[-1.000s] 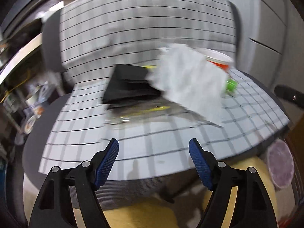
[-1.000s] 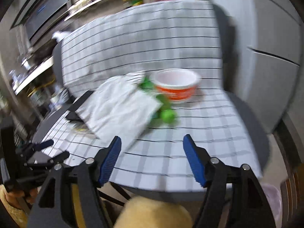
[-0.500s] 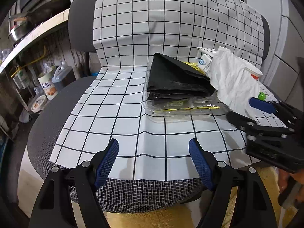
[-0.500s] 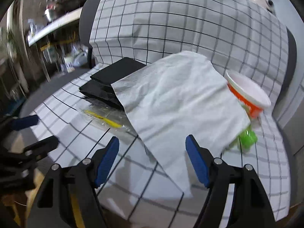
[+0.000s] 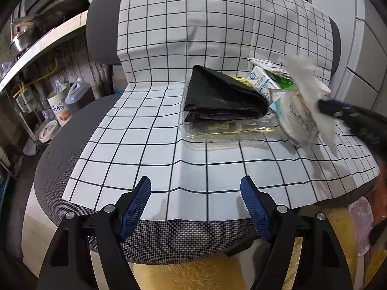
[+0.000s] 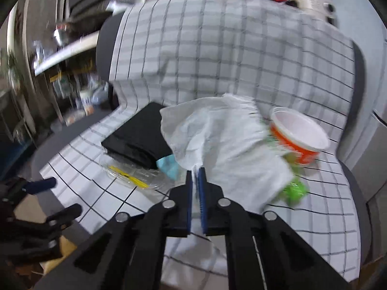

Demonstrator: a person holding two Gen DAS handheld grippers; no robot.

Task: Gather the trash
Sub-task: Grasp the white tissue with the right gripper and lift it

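Observation:
On the chair seat's checked cloth (image 5: 150,145) lies a heap of trash: a folded black bag (image 5: 225,96), a clear plastic tray (image 5: 229,133), a milk carton (image 5: 263,84) and a white tissue (image 6: 225,133). An orange-and-white bowl (image 6: 297,137) and a green object (image 6: 295,191) sit to the right of the tissue. My right gripper (image 6: 195,171) is shut on the tissue's near edge, and the paper bunches up from the pinch. My left gripper (image 5: 196,193) stands open over the bare front of the cloth, well short of the heap.
The chair's backrest (image 5: 217,24) rises behind the heap. A shelf (image 5: 48,41) with pots, and jars and containers (image 5: 60,106) below it, stand at the left. Grey cabinet doors (image 5: 367,55) are at the right. A pale pink bag (image 5: 362,217) hangs by the seat's right front.
The right gripper has closed on the tissue's near edge, pulling it into a bunch and baring the carton underneath. The left gripper has stayed open and swung left earlier, then held still.

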